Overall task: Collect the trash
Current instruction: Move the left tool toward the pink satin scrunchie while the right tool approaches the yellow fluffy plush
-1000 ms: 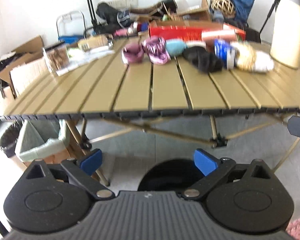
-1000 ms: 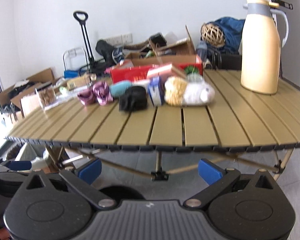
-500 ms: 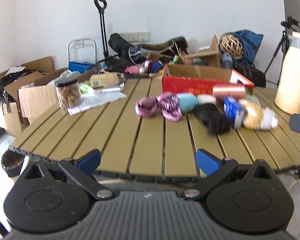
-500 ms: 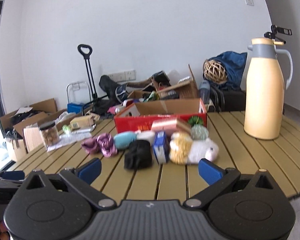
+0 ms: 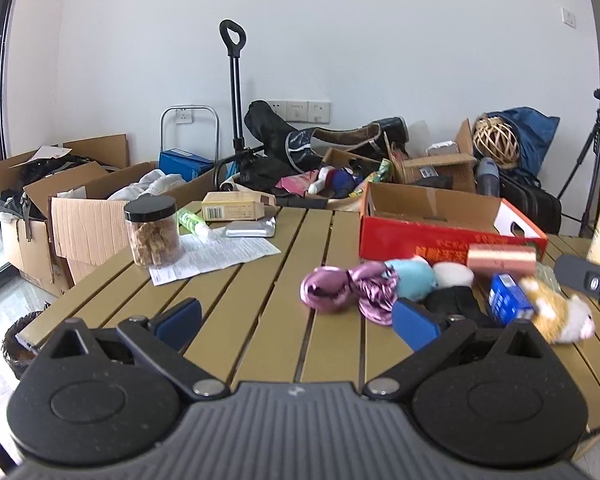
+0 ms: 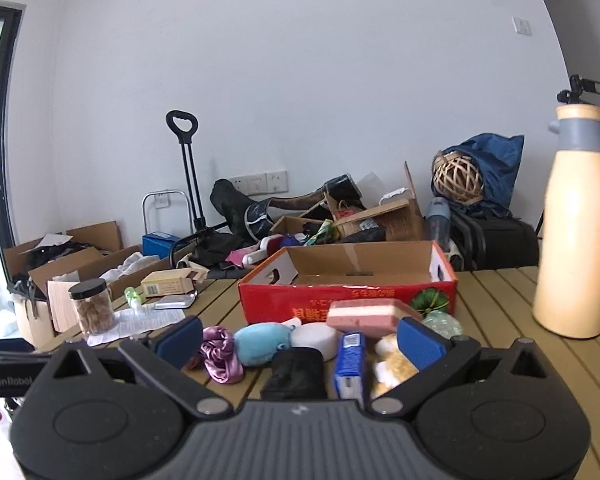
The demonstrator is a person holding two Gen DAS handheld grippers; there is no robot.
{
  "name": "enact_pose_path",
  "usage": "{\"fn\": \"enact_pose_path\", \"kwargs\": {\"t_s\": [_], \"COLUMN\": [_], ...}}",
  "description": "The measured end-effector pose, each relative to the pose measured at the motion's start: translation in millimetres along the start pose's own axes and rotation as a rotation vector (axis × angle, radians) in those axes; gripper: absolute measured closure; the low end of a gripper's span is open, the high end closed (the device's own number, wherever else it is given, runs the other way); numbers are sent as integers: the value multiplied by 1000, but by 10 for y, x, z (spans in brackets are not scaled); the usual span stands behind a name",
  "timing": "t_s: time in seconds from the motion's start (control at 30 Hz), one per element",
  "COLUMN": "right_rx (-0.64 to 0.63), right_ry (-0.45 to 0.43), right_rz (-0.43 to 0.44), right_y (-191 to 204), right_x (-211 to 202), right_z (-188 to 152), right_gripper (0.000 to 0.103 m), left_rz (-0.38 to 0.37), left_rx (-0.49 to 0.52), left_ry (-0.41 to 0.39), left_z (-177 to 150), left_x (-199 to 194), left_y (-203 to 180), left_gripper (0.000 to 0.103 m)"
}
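A heap of small items lies on the slatted table (image 5: 260, 300): purple cloth (image 5: 348, 290) (image 6: 220, 354), a light blue plush (image 6: 260, 342), a black bundle (image 6: 296, 372), a blue carton (image 6: 350, 364) (image 5: 508, 302), a yellow-white plush (image 5: 560, 314) and a pink box (image 6: 364, 314). An open red cardboard box (image 6: 348, 280) (image 5: 440, 224) stands behind them. My left gripper (image 5: 296, 322) is open and empty, above the table's near part. My right gripper (image 6: 300, 338) is open and empty, just short of the heap.
A lidded jar (image 5: 152, 230), a paper sheet (image 5: 216, 256), a small carton (image 5: 236, 206) and a foil pack (image 5: 250, 230) sit at the table's left. A tall cream flask (image 6: 576, 248) stands at the right. Cardboard boxes and a dark bin (image 5: 18, 342) are on the floor left.
Both grippers have risen from below the table edge to above the tabletop and moved closer to the heap. Both stay open.
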State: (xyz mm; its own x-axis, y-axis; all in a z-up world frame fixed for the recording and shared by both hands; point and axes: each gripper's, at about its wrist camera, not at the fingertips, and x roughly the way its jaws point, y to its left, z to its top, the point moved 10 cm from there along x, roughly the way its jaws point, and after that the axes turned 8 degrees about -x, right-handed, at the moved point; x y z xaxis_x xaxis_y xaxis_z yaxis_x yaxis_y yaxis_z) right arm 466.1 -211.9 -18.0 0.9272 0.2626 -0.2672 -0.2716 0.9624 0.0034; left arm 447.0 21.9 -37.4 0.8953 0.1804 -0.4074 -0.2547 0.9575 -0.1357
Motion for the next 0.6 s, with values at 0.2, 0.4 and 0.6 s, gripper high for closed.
{"fn": "enact_pose_path", "kwargs": {"t_s": [0.2, 0.4, 0.6], "right_rx": [-15, -66, -100], "right_ry": [23, 69, 90], "right_rz": [-75, -93, -141], "right_y": [-48, -111, -315], "right_x": [270, 587, 805], "right_z": [-135, -362, -436], "right_gripper": [0, 6, 8], "left_rz": [-9, -25, -14], "left_rx": [-18, 1, -28], "left_ry": [16, 29, 85], "left_z": [-15, -50, -81], "left_x": [220, 445, 748], "left_y": [14, -52, -101], "left_gripper": [0, 0, 0]}}
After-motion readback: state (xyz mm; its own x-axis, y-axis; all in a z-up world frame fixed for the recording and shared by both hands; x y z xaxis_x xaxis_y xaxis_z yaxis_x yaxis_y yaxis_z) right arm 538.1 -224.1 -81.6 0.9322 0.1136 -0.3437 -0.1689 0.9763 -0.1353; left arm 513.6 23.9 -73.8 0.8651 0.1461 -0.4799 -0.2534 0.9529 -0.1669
